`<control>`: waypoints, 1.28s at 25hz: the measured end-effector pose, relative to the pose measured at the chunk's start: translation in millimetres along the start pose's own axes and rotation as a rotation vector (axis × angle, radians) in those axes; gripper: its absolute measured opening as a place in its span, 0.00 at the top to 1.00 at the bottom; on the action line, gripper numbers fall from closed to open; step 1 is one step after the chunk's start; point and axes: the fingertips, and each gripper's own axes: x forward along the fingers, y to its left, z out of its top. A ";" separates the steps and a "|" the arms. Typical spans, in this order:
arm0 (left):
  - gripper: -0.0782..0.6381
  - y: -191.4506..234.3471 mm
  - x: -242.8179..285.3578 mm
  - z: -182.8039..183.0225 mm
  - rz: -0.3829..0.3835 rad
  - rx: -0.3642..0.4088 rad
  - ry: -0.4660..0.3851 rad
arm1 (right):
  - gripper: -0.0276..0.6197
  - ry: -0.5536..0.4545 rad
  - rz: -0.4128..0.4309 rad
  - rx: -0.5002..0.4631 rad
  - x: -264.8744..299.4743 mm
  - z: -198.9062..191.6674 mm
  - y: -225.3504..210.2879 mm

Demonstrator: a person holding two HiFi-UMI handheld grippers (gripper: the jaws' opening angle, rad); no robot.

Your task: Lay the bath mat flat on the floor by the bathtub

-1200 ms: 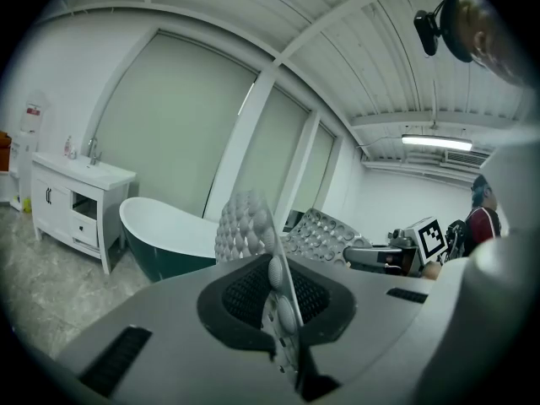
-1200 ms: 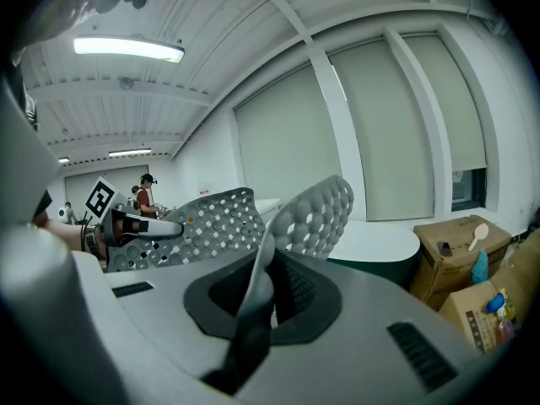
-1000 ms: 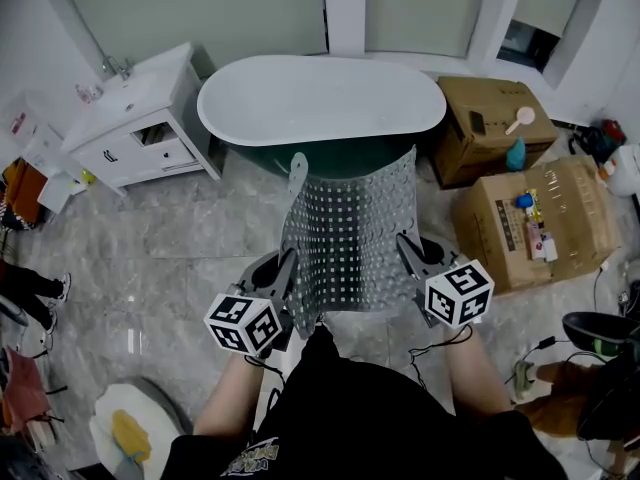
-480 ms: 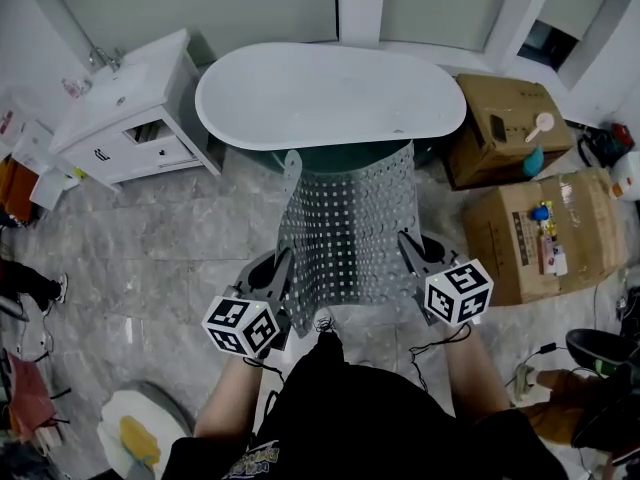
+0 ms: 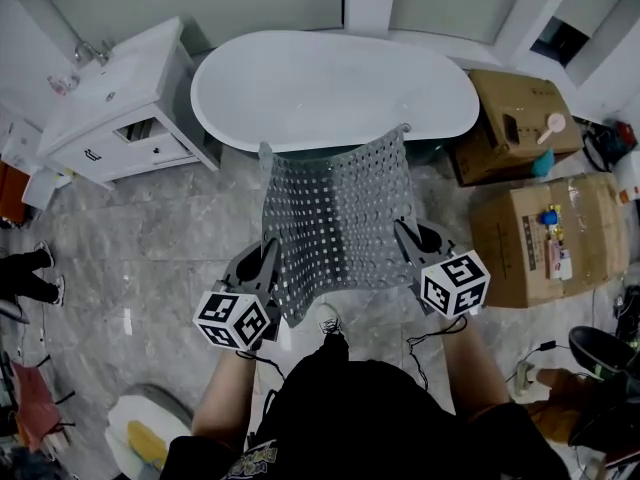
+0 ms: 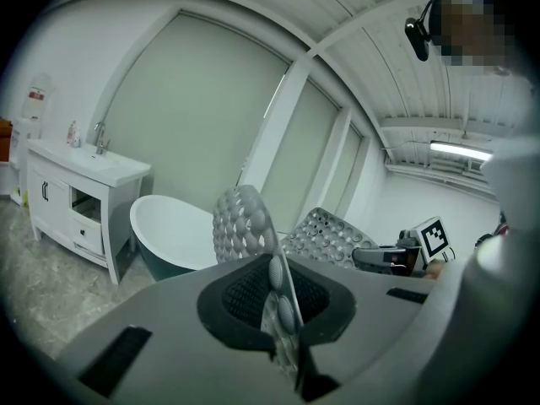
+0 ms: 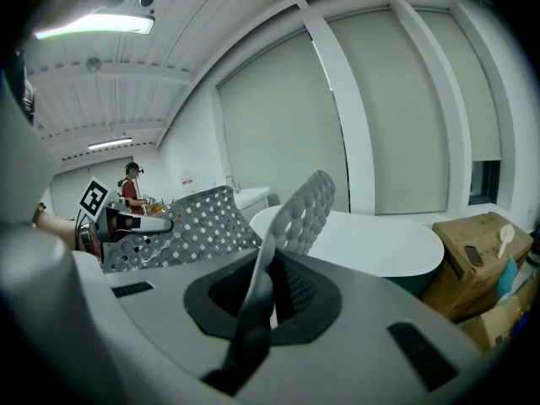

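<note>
A grey perforated bath mat (image 5: 335, 218) hangs spread in the air between both grippers, its far edge reaching the rim of the white bathtub (image 5: 330, 88). My left gripper (image 5: 268, 260) is shut on the mat's near left corner, and the mat (image 6: 245, 226) rises out of its jaws in the left gripper view. On the near right corner my right gripper (image 5: 404, 240) is shut, the mat (image 7: 295, 213) standing up between its jaws. Behind the mat in both gripper views lies the bathtub (image 7: 380, 239), its dark green underside (image 6: 164, 260) showing.
A white vanity cabinet (image 5: 110, 108) with a sink stands left of the tub. Two cardboard boxes (image 5: 545, 223) with small items on top sit at the right. Grey marble floor (image 5: 150, 238) spreads in front of the tub. A person's shoes (image 5: 45, 268) show at the left edge.
Both grippers have carried the mat forward and a little left toward the tub. The mat has flattened out, and its far edge now reaches the tub's rim.
</note>
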 end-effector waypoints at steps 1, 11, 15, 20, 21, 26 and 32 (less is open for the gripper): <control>0.85 6.1 3.4 2.1 0.003 0.004 0.002 | 0.91 -0.001 -0.003 0.000 6.2 2.3 -0.9; 0.85 26.6 46.2 16.3 0.039 0.045 0.007 | 0.91 -0.029 -0.018 -0.033 32.0 21.1 -27.0; 0.85 15.9 65.5 15.0 0.057 0.054 0.002 | 0.91 -0.030 -0.018 -0.048 30.0 18.8 -49.7; 0.85 -5.5 87.0 8.2 0.099 0.047 -0.006 | 0.91 -0.020 0.006 -0.058 22.0 12.4 -84.1; 0.85 -11.8 92.5 5.1 0.108 0.044 -0.005 | 0.91 -0.017 0.012 -0.056 19.6 9.9 -93.8; 0.85 -45.4 121.6 -14.9 0.147 0.029 0.002 | 0.91 0.006 0.042 -0.049 5.5 -8.3 -141.5; 0.85 -84.2 152.9 -43.0 0.188 0.019 0.007 | 0.91 0.024 0.076 -0.043 -8.8 -31.8 -197.7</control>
